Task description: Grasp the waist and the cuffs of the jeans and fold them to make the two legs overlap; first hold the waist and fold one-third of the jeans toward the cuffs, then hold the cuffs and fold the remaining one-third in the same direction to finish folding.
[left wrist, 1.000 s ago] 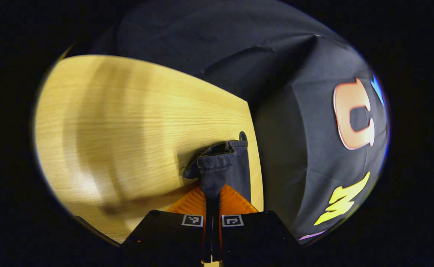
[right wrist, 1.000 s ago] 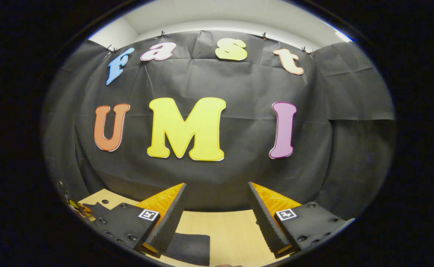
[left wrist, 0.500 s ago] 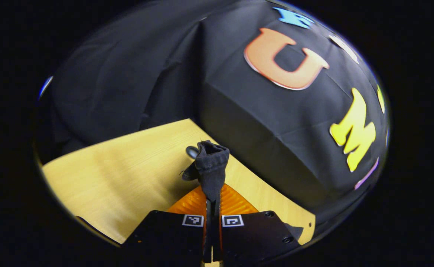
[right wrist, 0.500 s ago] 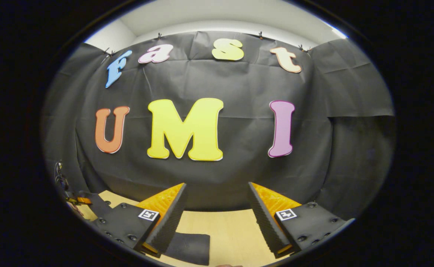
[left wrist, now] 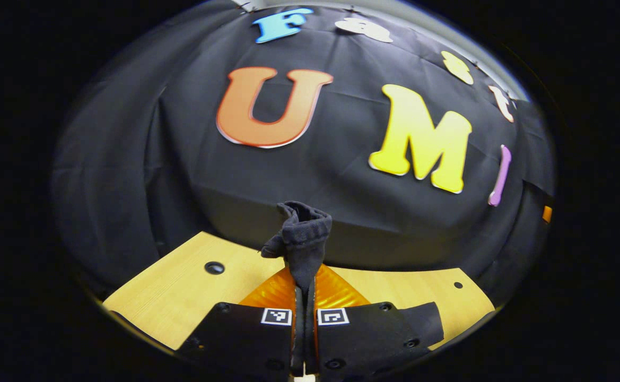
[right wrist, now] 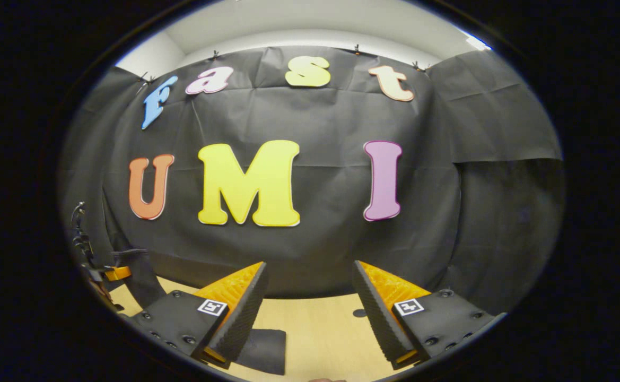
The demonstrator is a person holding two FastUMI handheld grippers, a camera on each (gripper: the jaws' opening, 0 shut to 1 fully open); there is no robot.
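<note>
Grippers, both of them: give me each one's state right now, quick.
Left gripper: closed on a bunched dark piece of the jeans, lifted above the table.
Right gripper: open, holding nothing.

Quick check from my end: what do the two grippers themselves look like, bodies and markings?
Left gripper: black body plates with screws, each carrying a small square black-and-white marker. Right gripper: the same black plates with screws, one marker per side, and wedge-shaped fingers with ribbed inner faces.
</note>
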